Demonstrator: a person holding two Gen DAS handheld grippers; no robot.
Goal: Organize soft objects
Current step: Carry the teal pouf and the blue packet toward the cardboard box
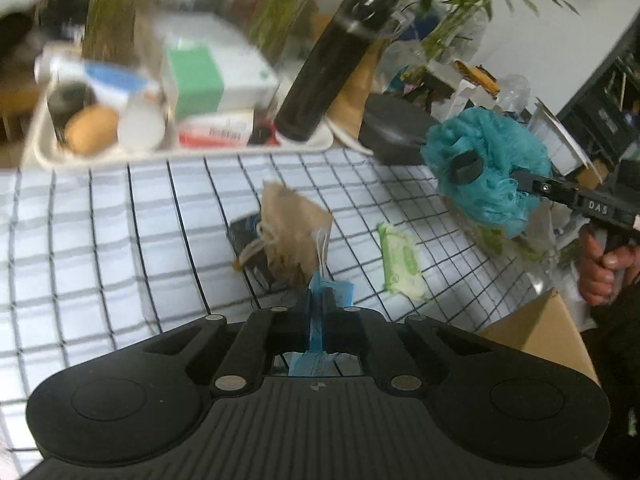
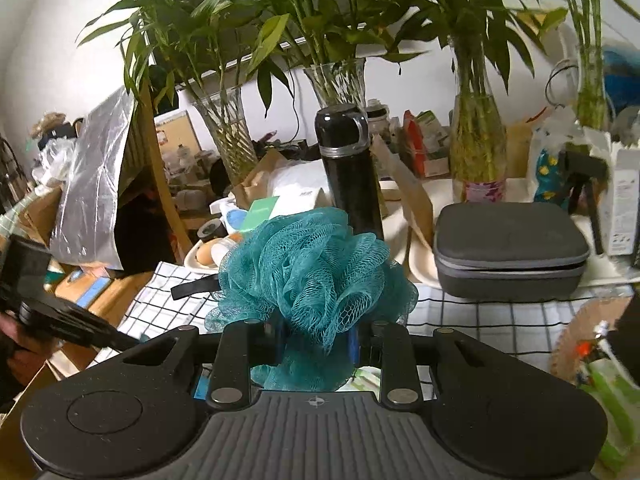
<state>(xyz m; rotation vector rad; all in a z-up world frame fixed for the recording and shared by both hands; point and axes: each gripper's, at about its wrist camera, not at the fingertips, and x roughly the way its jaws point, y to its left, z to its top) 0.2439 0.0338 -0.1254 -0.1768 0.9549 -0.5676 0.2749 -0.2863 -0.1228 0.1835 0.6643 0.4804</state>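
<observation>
A brown burlap pouch (image 1: 292, 236) hangs blurred just above the checked cloth (image 1: 100, 240). White strings and a light blue tag (image 1: 340, 292) run from it into my left gripper (image 1: 320, 304), which is shut on them. A dark flat item (image 1: 250, 248) lies under the pouch. To the right, my right gripper (image 1: 472, 168) holds a teal mesh bath puff (image 1: 492, 184) in the air. In the right wrist view that puff (image 2: 312, 264) bulges up between the fingers of the right gripper (image 2: 316, 340), which is shut on it. A green wipes packet (image 1: 402, 266) lies on the cloth.
A cream tray (image 1: 44, 152) with boxes and jars lines the cloth's far edge. Beside it stand a black flask (image 2: 348, 176), a grey zip case (image 2: 508, 248) and glass vases of bamboo (image 2: 476, 148). A cardboard box (image 1: 548, 332) sits at the near right.
</observation>
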